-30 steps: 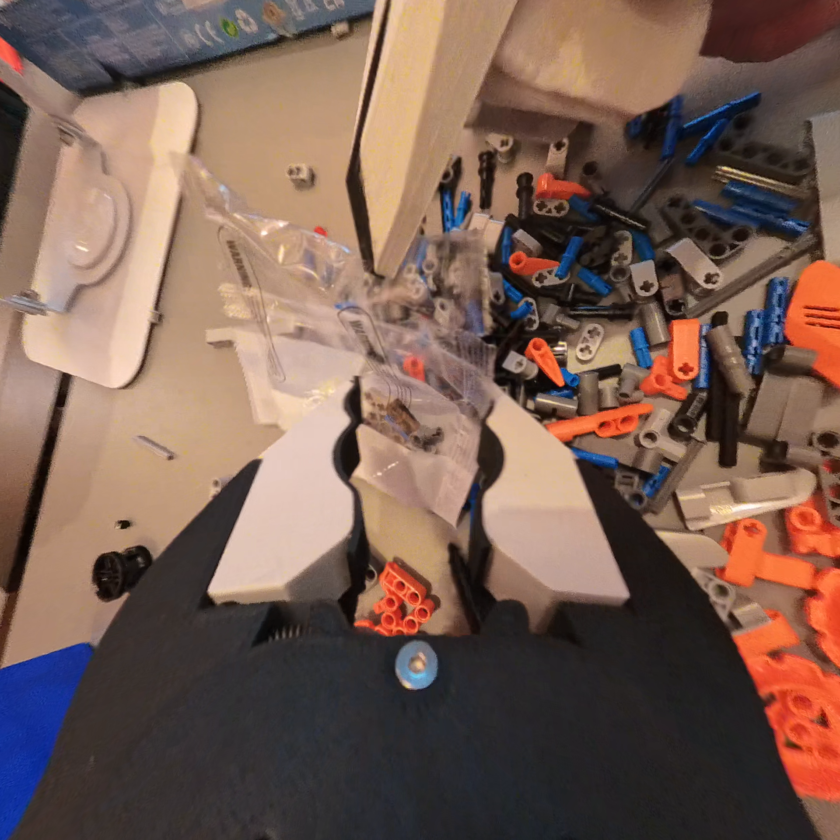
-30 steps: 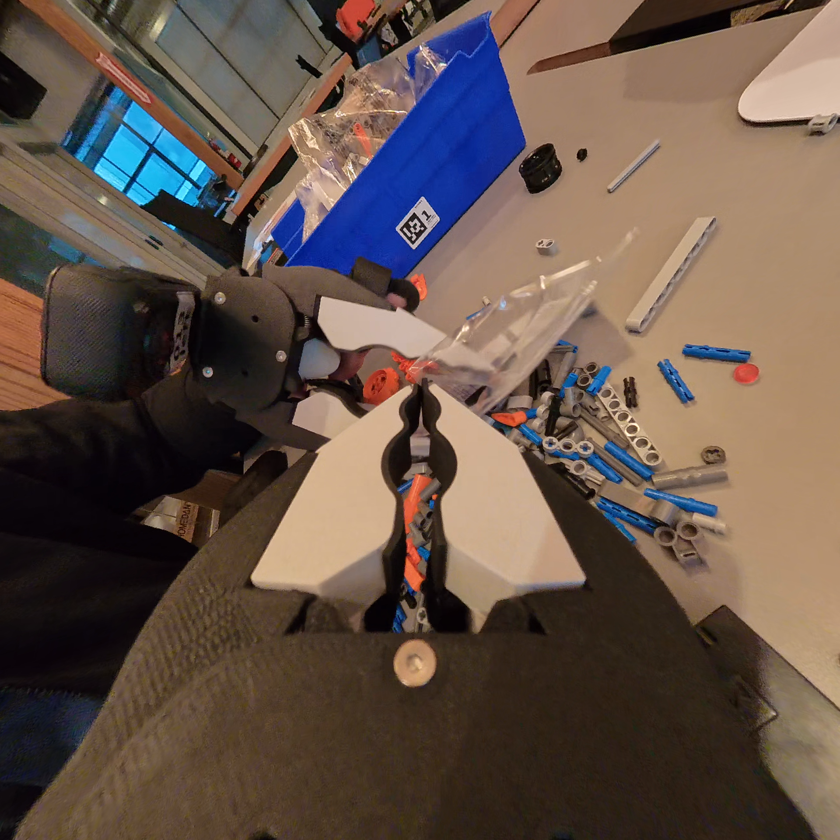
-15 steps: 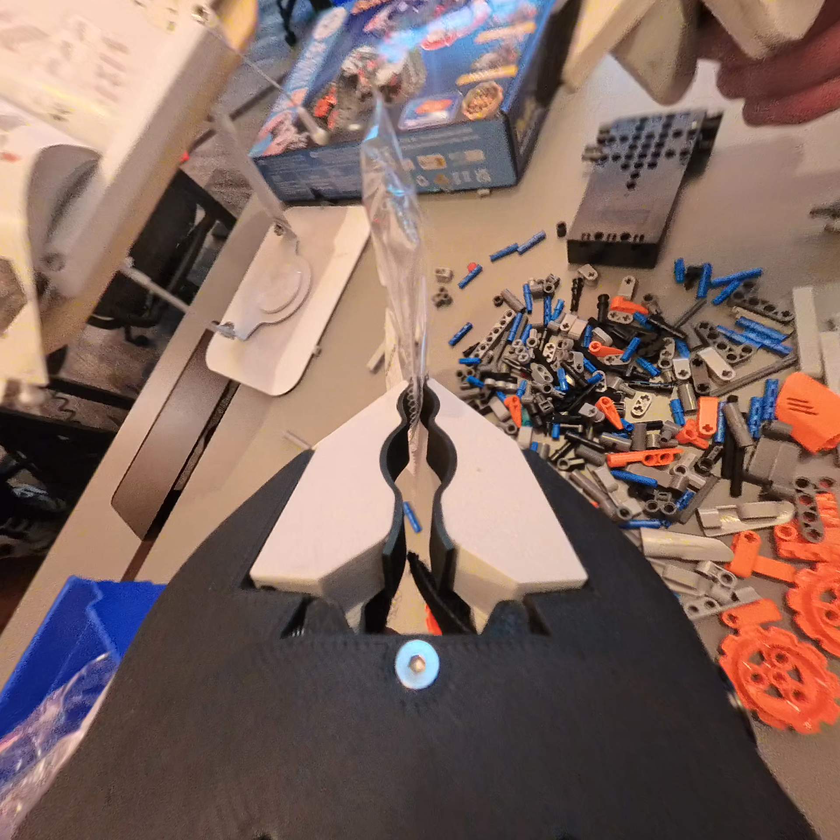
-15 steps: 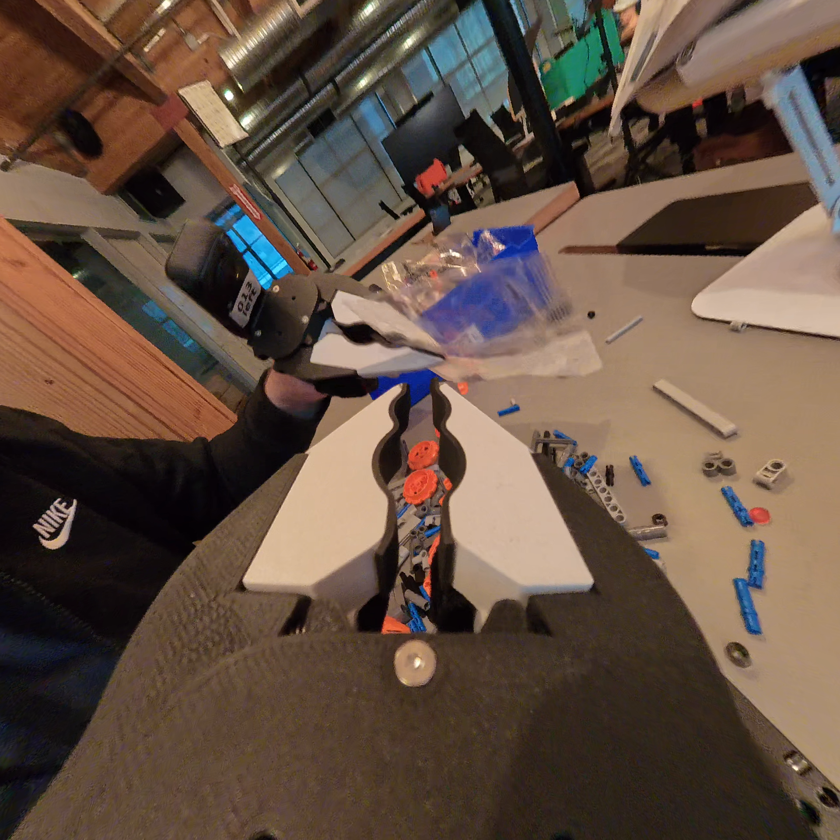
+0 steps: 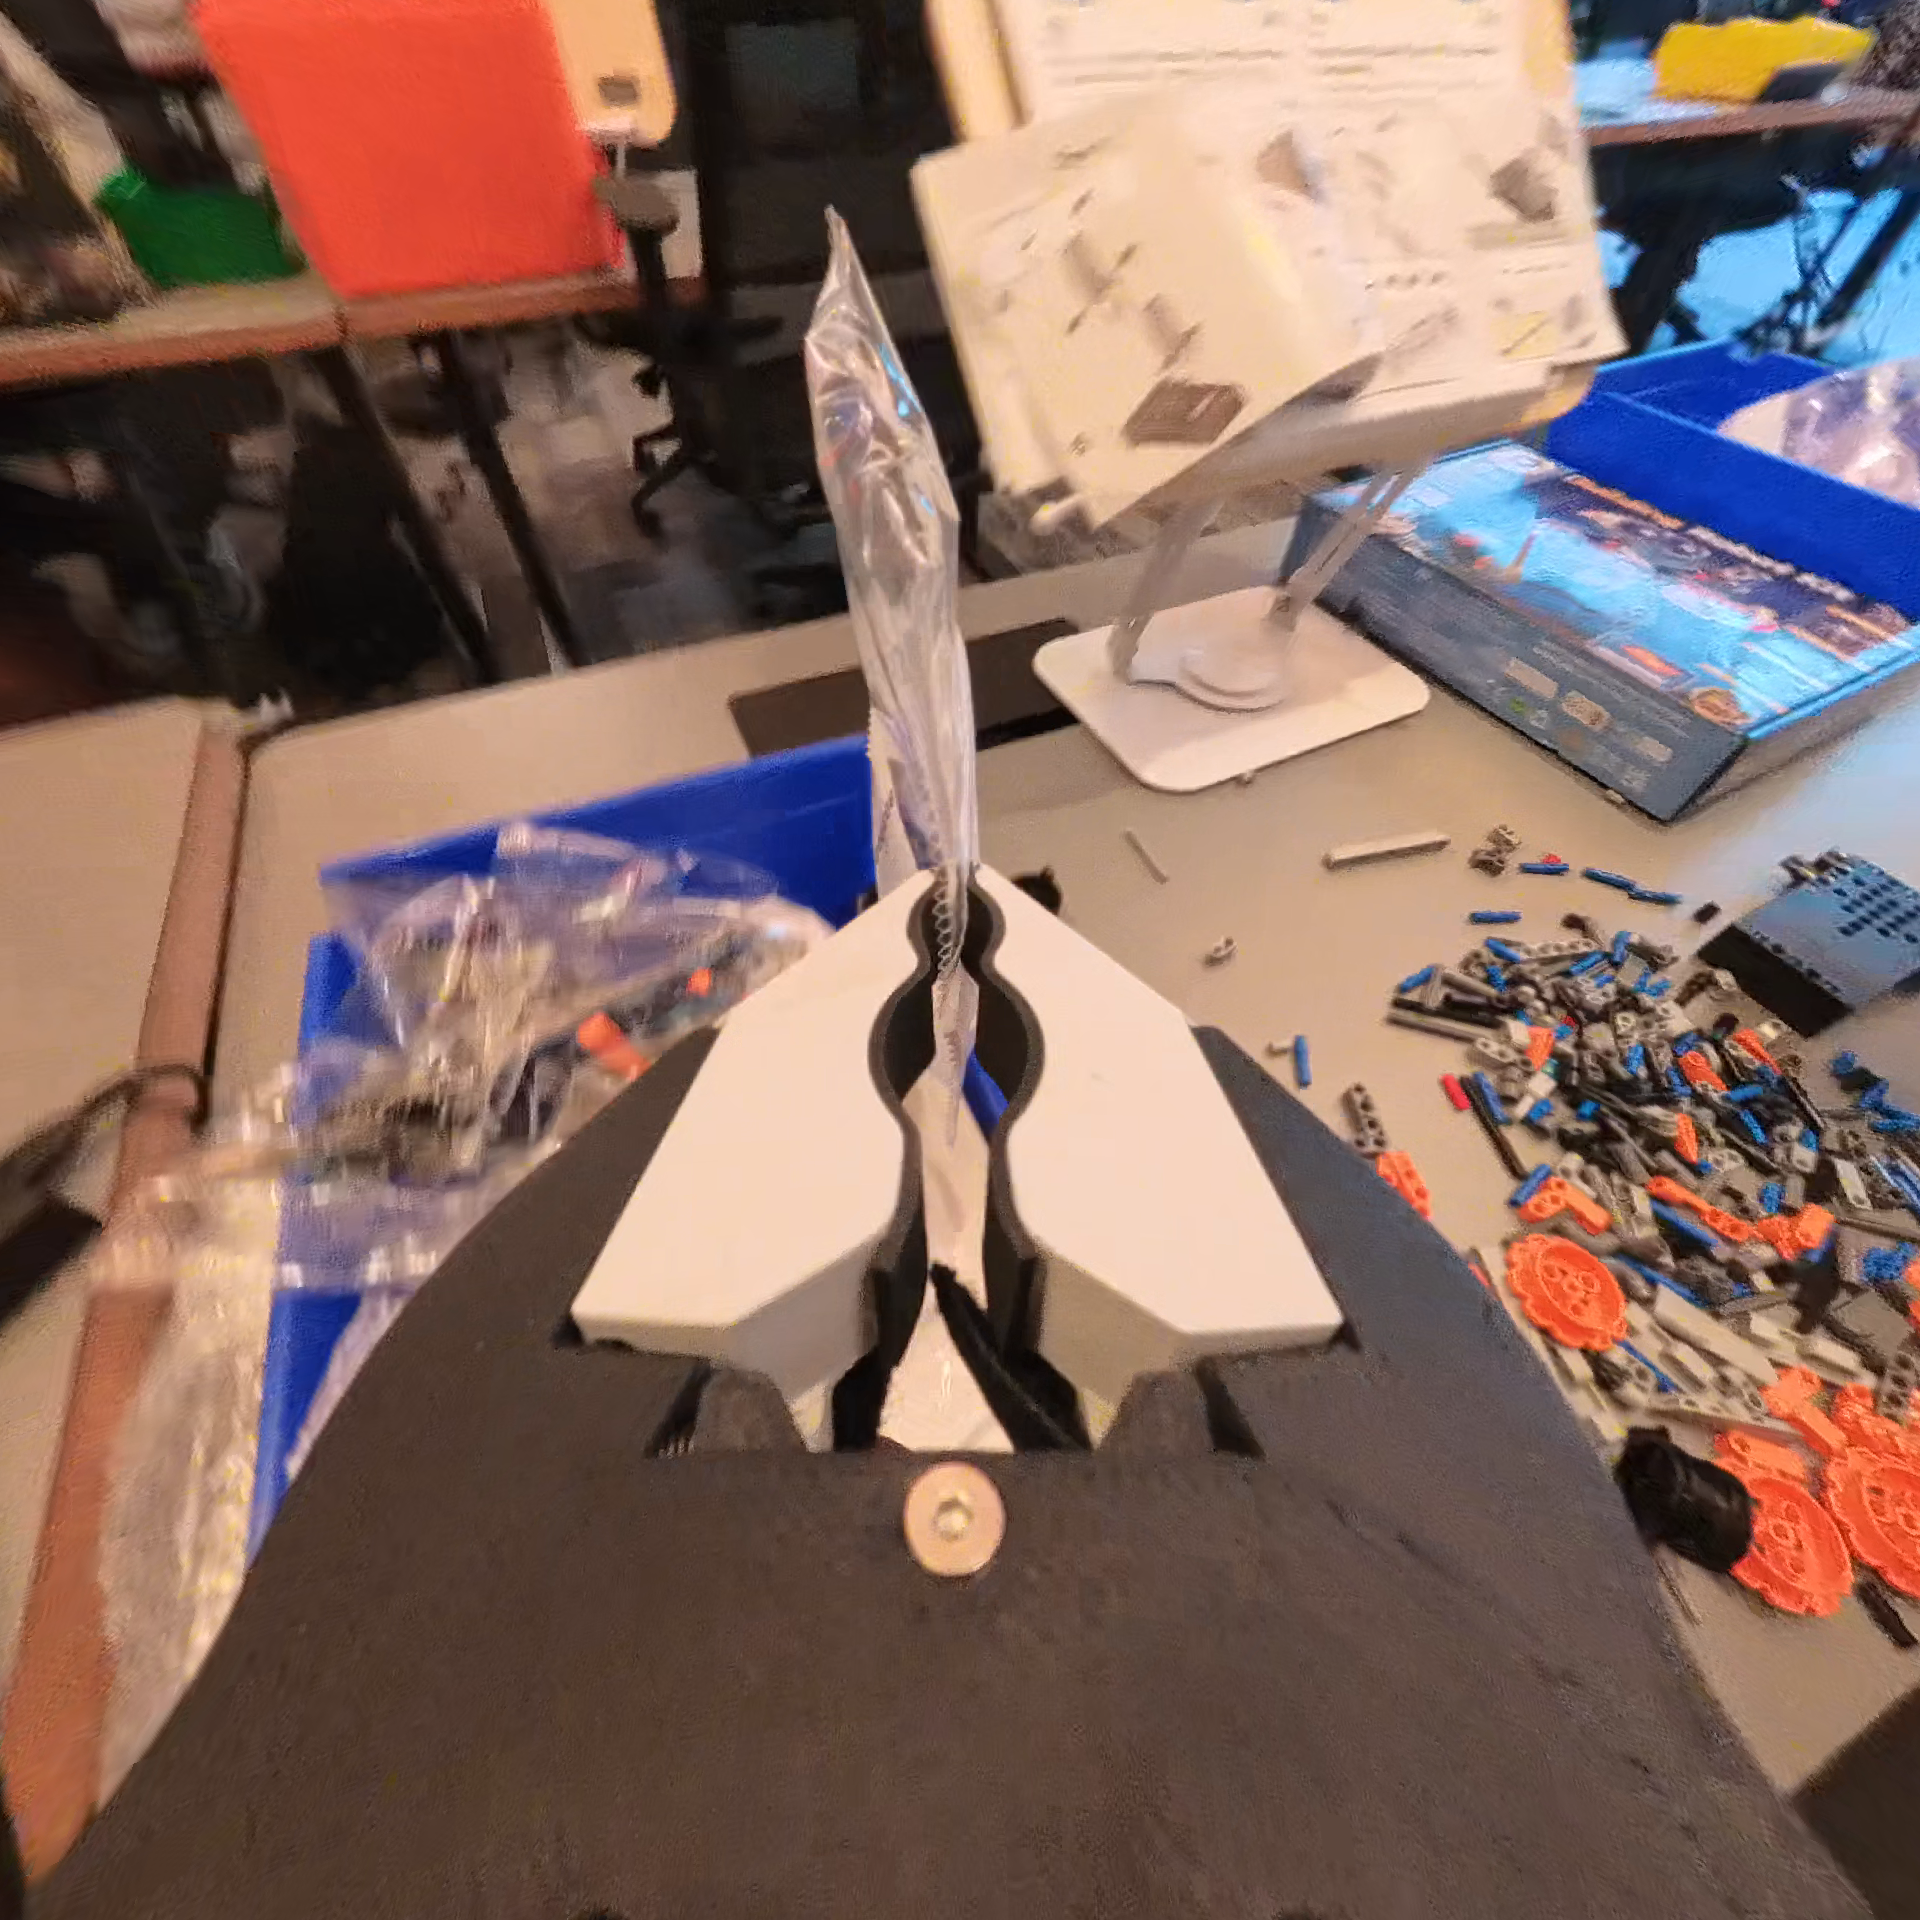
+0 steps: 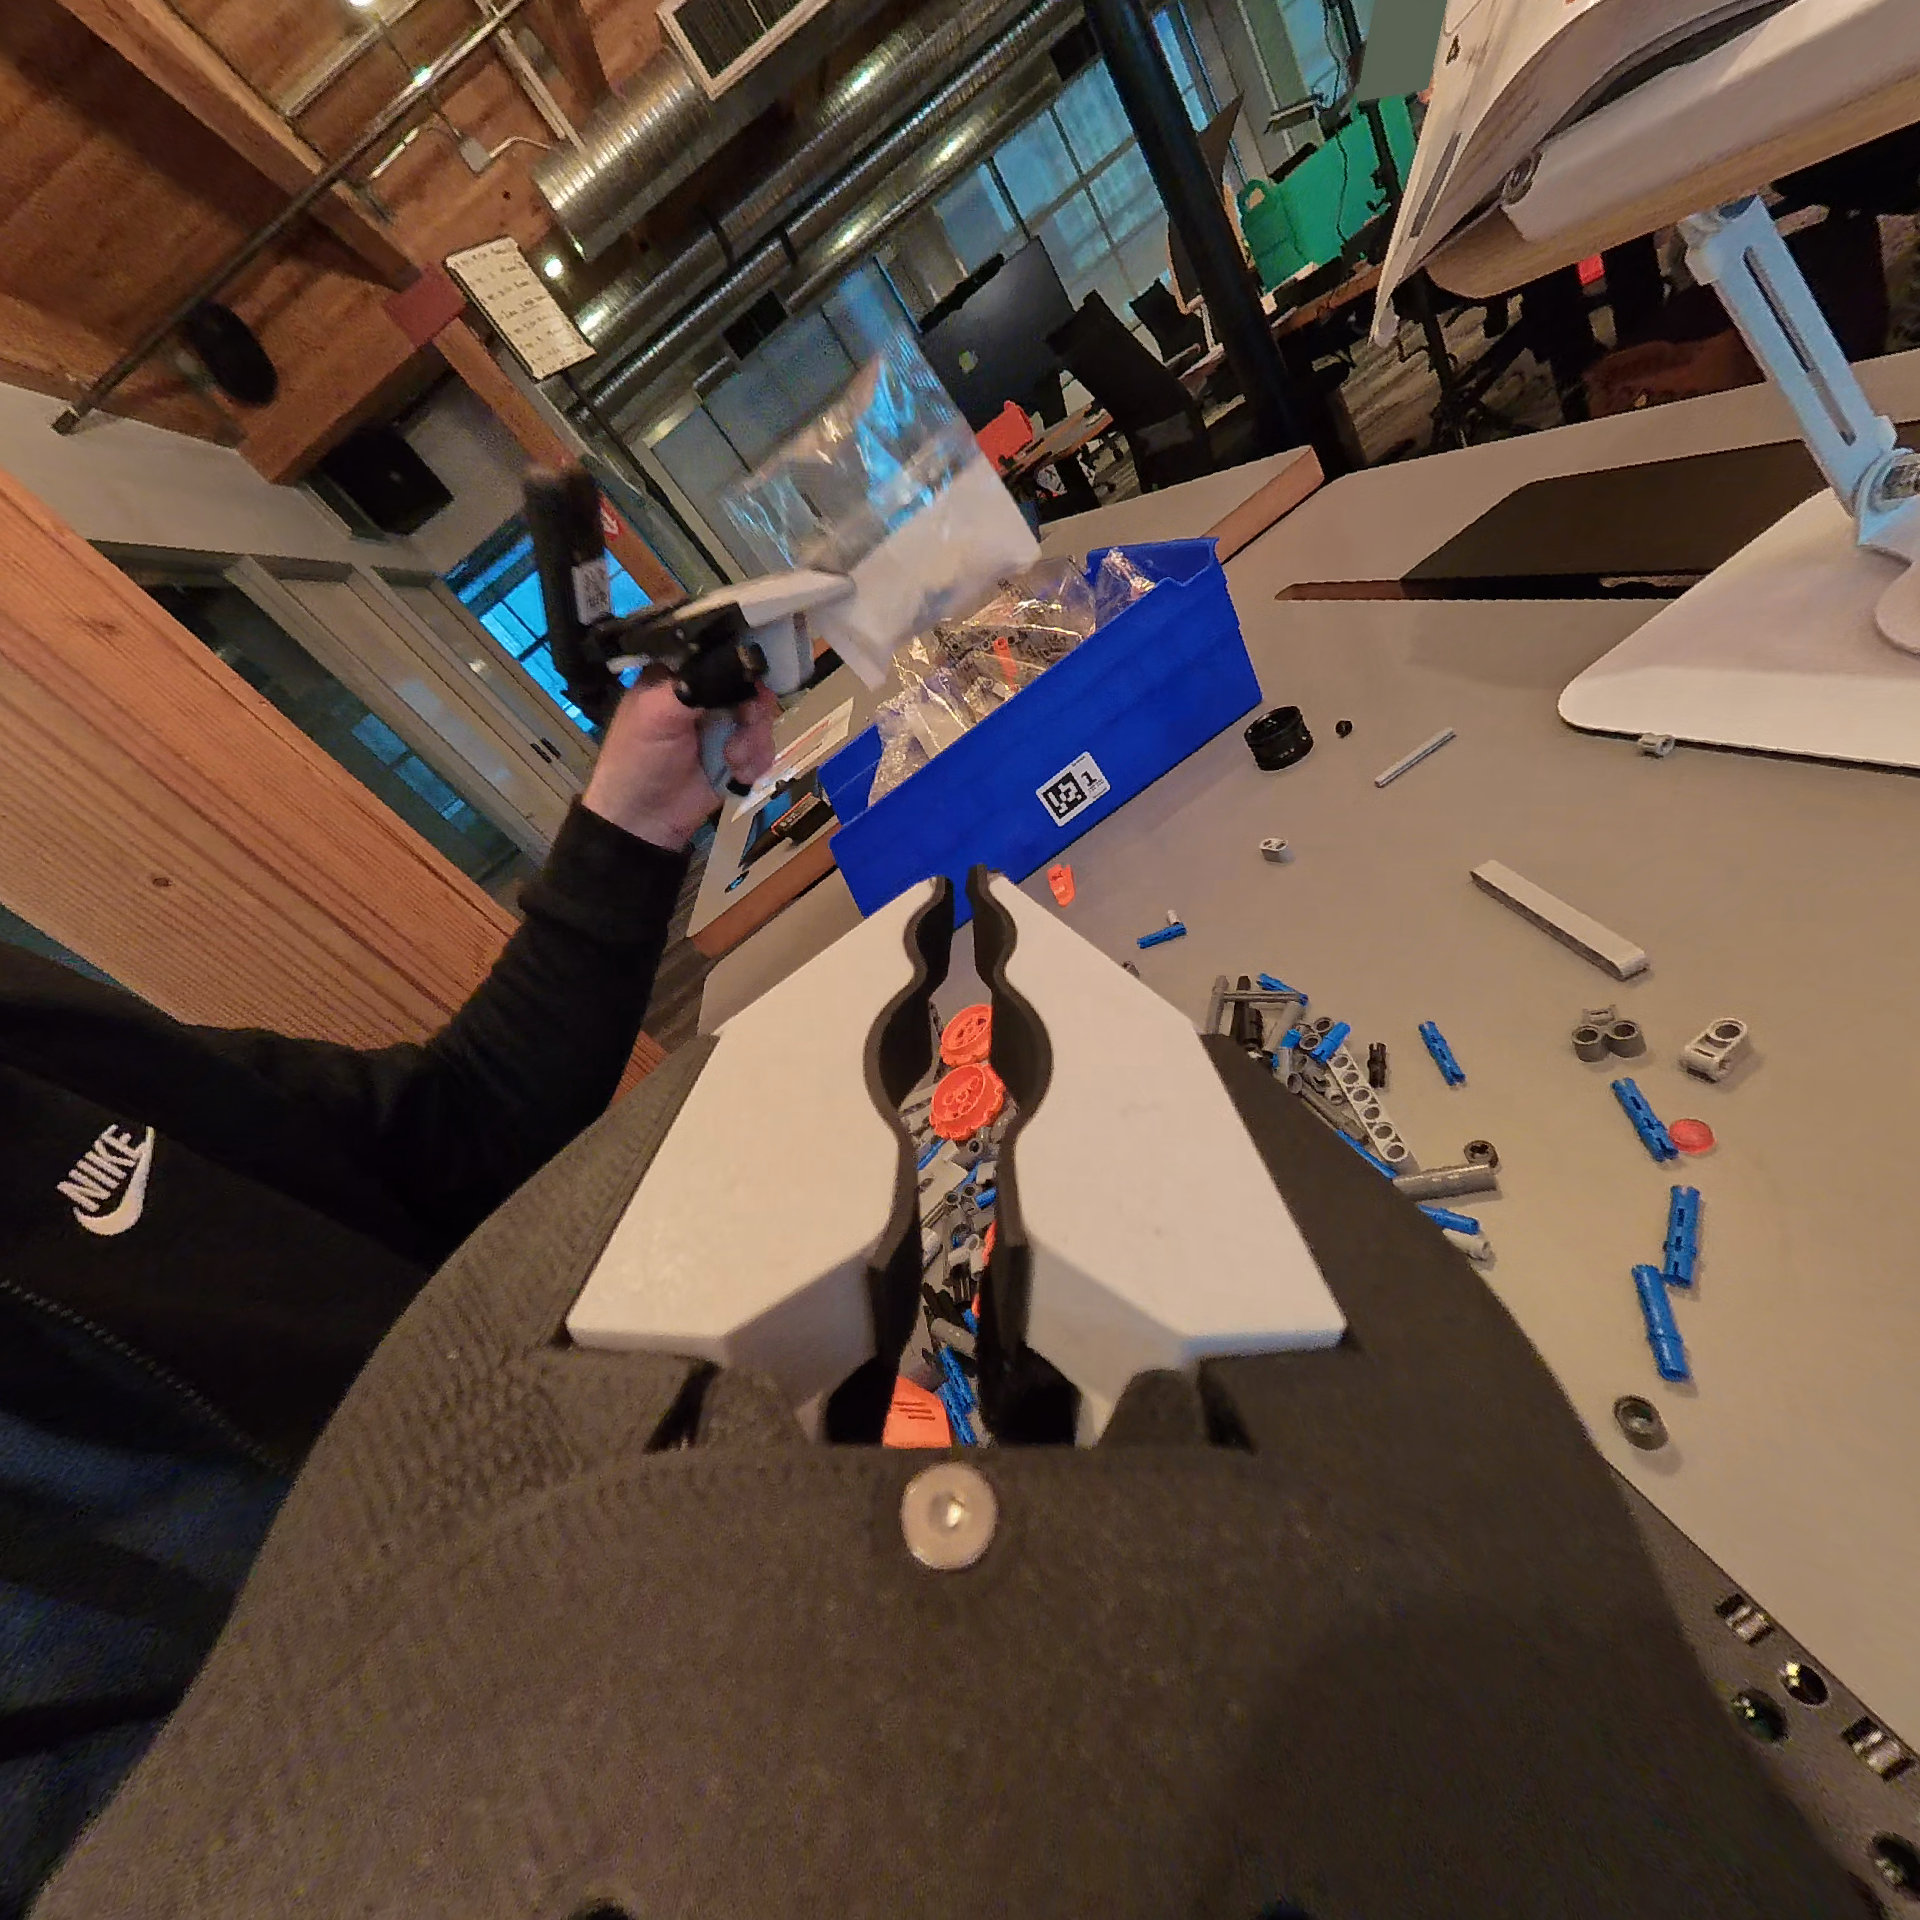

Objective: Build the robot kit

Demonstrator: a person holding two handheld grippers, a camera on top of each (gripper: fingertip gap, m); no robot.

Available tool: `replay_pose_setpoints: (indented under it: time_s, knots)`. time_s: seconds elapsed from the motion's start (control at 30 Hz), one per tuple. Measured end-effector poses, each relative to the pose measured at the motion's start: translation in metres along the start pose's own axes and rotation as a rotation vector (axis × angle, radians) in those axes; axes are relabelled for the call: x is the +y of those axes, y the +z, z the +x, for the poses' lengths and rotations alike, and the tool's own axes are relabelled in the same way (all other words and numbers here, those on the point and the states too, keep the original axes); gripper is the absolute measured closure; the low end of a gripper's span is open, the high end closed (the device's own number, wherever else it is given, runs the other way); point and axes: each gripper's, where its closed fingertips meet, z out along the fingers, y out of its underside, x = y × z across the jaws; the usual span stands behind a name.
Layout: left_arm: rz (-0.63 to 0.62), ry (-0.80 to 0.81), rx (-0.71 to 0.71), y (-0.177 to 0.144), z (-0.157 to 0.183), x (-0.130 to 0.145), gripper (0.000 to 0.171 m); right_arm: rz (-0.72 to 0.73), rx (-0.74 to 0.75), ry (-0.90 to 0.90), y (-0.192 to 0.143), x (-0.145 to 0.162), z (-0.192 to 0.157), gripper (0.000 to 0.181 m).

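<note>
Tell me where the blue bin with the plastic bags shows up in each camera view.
Left wrist view: blue bin sits left of centre, behind the left gripper.
Right wrist view: the bin is upper centre, beyond the right gripper.
Shared landmark: the white stand base.

The left claw (image 5: 951,894) is clamped on an empty clear plastic bag (image 5: 899,540) that stands upright above a blue bin (image 5: 727,821) of more bags (blurred), with loose building pieces (image 5: 1683,1122) scattered on the grey desk (image 5: 1247,935) at right.
</note>
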Motion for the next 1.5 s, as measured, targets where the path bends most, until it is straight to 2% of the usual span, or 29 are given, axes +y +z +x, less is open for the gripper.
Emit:
replay_pose_setpoints:
  time_s: [0.1,0.13,0.17,0.2,0.27,0.37,0.43,0.5,0.57,0.63,0.77,0.87,0.93,1.03,1.23,1.43,1.5]
  knots:
    - [-0.006,-0.195,0.012,0.005,-0.019,0.037,0.171,-0.010,-0.001,0.009,-0.001,0.004,0.002,0.180]
    - [-0.060,-0.247,0.028,0.010,-0.021,0.056,0.171,-0.021,0.009,0.012,-0.001,0.006,0.004,0.179]
    - [-0.131,-0.263,0.015,0.015,-0.024,0.075,0.167,-0.026,0.016,0.016,-0.001,0.007,0.007,0.178]
    - [-0.152,-0.252,-0.036,0.016,-0.031,0.085,0.154,-0.027,0.021,0.018,-0.001,0.008,0.008,0.178]
    - [-0.130,-0.219,-0.107,0.008,-0.041,0.086,0.127,-0.035,0.043,0.004,-0.003,0.009,0.011,0.178]
    - [-0.034,-0.076,-0.277,-0.021,-0.058,0.064,0.129,-0.049,0.083,-0.023,-0.006,0.010,0.015,0.175]
    - [-0.004,0.059,-0.364,-0.037,-0.053,0.042,0.130,-0.057,0.113,-0.047,-0.007,0.009,0.019,0.175]
    - [0.064,0.192,-0.277,-0.035,-0.012,0.012,0.140,-0.069,0.127,-0.079,-0.007,0.009,0.018,0.174]
    - [0.006,0.311,-0.137,-0.007,0.040,0.007,0.143,-0.084,0.151,-0.116,-0.008,0.010,0.019,0.174]
    - [-0.084,0.440,0.010,0.029,0.090,0.018,0.150,-0.095,0.177,-0.144,-0.014,0.010,0.022,0.174]
    - [-0.220,0.565,0.314,0.096,0.173,0.048,0.150,-0.113,0.282,-0.193,-0.034,0.010,0.041,0.173]
    - [-0.298,0.678,0.436,0.140,0.208,0.067,0.152,-0.114,0.314,-0.191,-0.042,0.010,0.050,0.174]
    - [-0.381,0.676,0.516,0.166,0.223,0.082,0.153,-0.129,0.326,-0.192,-0.045,0.014,0.054,0.174]
    - [-0.402,0.677,0.660,0.191,0.255,0.092,0.158,-0.148,0.348,-0.194,-0.050,0.018,0.060,0.174]
    - [-0.454,0.763,0.843,0.201,0.298,0.104,0.164,-0.212,0.396,-0.205,-0.062,0.028,0.073,0.174]
    - [-0.528,0.843,0.954,0.179,0.307,0.121,0.161,-0.353,0.403,-0.290,-0.062,0.051,0.076,0.164]
    - [-0.512,0.833,0.997,0.165,0.312,0.120,0.161,-0.408,0.402,-0.342,-0.058,0.059,0.075,0.162]
